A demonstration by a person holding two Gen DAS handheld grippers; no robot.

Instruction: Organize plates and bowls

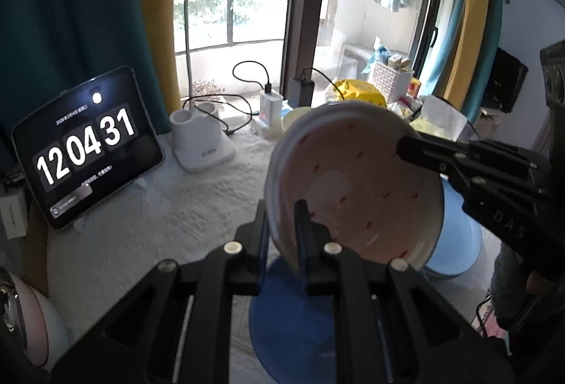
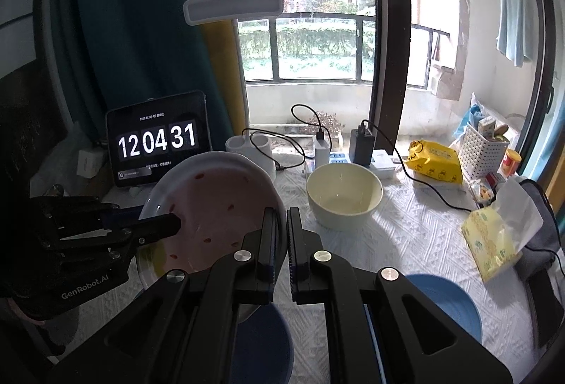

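Pink red-flecked plate (image 1: pixel 353 193) is up off the white tablecloth (image 2: pixel 406 235), left gripper (image 1: pixel 282 235) and right gripper (image 2: pixel 281 235) both pinching its rim, so keep both hands level over the blue plate (image 1: pixel 293 324), I reckon.

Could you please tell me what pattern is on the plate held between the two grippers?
Pale pink plate with small red marks and a white rim; clearest in the right wrist view.

A: Held plate (image 2: pixel 215 204): pale pink centre, white rim, scattered red flecks. Bowl (image 2: pixel 344 195): cream.
B: Confirmed. Dishes (image 2: pixel 448 299) beneath: blue. Tablecloth (image 2: pixel 406 242): white, embossed weave. Grippers (image 2: pixel 280 242) black.
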